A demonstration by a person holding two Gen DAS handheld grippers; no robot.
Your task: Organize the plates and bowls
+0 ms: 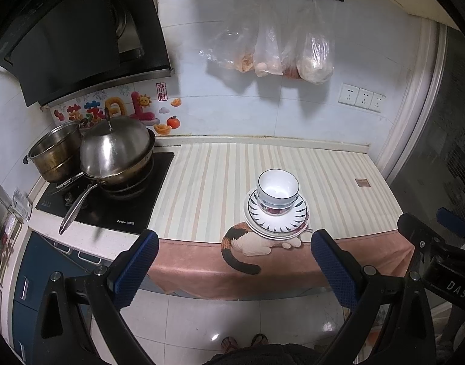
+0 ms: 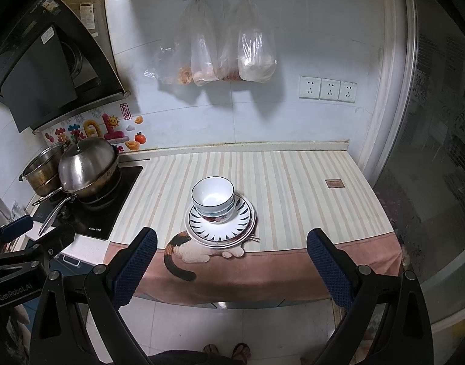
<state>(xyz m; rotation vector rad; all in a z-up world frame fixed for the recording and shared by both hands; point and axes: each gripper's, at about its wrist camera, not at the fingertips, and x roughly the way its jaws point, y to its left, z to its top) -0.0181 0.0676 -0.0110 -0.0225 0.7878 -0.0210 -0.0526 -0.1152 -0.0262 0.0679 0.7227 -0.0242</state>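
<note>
Here both grippers' fingers [image 1: 135, 270] gape wide, empty, before stacked bowls [image 2: 213, 197]; "GenRobot.AI" marks the left gripper [image 2: 16, 292]

White bowl [image 1: 278, 187] [image 2: 213, 193] with thin dark rim line, upright, empty, nested atop other bowls [image 1: 274, 208] [image 2: 215, 214]; lowest shows red pattern. Bowl stack sits centred on plate [image 1: 296, 216] [image 2: 241, 216] with dark radiating stripes. That plate tops stack of plain white plates [image 1: 252, 226] [image 2: 193, 231]. Whole pile right of centre in left wrist view, near centre in right wrist view, near front edge of table [image 1: 202, 188] [image 2: 293, 200].
</note>
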